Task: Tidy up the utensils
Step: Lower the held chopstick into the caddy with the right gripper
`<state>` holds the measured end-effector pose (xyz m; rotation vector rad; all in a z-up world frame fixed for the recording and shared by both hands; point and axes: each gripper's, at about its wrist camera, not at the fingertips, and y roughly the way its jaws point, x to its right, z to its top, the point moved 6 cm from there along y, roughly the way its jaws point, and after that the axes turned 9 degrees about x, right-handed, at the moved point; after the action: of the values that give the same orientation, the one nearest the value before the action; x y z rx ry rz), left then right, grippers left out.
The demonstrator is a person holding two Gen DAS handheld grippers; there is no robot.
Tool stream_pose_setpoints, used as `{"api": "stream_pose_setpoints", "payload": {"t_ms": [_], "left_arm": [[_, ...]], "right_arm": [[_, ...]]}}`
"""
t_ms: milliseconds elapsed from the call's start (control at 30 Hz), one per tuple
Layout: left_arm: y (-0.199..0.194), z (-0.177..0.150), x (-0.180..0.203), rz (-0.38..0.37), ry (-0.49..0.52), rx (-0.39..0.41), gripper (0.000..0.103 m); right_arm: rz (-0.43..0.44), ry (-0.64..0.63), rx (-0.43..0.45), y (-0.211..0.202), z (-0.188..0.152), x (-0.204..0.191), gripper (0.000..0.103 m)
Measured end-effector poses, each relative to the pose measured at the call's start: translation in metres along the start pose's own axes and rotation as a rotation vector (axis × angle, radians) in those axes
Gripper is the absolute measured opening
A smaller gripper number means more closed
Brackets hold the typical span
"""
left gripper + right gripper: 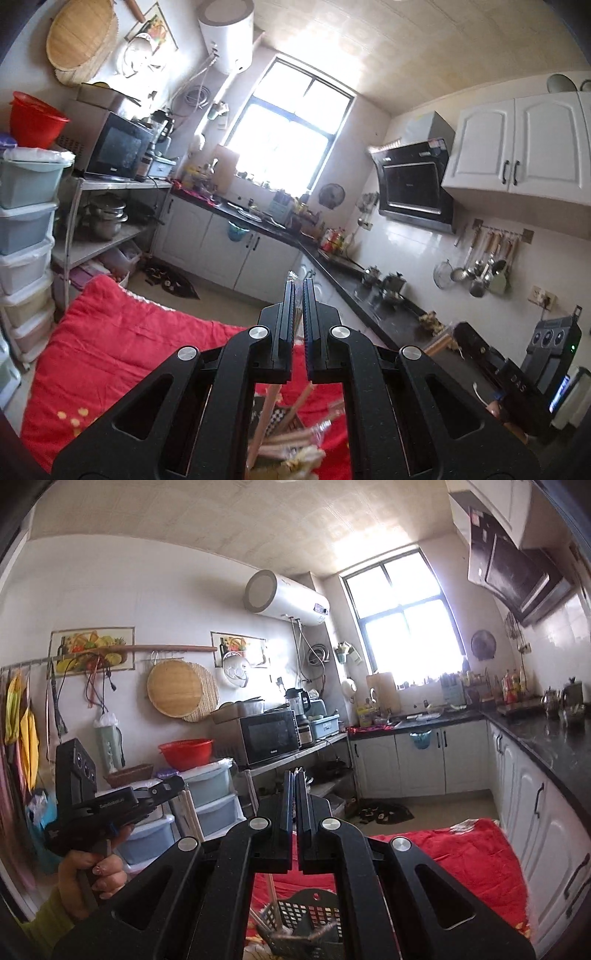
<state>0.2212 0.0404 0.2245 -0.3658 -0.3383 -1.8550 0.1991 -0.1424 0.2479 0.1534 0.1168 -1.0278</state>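
The left gripper (pixel 298 286) has its jaws drawn together on something thin: a scrap of clear wrapper (pixel 292 275) pokes out above the tips and a pale stick (pixel 296 317) runs down between the pads, so it looks clamped on a wrapped pair of chopsticks, though the wrapping blurs the detail. The right gripper (pixel 295 775) has its jaws together too, and whether anything sits between them I cannot tell. Both point level across the kitchen, well above the work. Below the left gripper, more wrapped chopsticks (pixel 291 439) lie in a loose heap against a dark slotted basket (pixel 277 419) on the red quilt (pixel 122 336). The right wrist view shows that basket (pixel 308 915) near the quilt's near edge, with a few sticks already in it, and the person's left hand (pixel 94 877) on its handle. The main risk, I judge, is the slick wrapper: held so near one end, the pair could swing or slide out before reaching the basket. The basket also rests on soft bedding, so a nudge from a long stick could tip it.
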Motion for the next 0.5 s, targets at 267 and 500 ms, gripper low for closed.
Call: {"api": "stream_pose_setpoints", "payload": {"t_ms": [267,500], "left_arm": [[0.039,-0.016,-0.011,0.035,0.018,0.003,0.002],[0.06,-0.059,-0.032,0.048,0.01,-0.063,0.002]], "right_arm": [[0.019,0.03,-0.064,0.038,-0.027,0.009,0.002],[-0.02,0.048,-0.169,0.06,-0.075,0.018,0.002]]}}
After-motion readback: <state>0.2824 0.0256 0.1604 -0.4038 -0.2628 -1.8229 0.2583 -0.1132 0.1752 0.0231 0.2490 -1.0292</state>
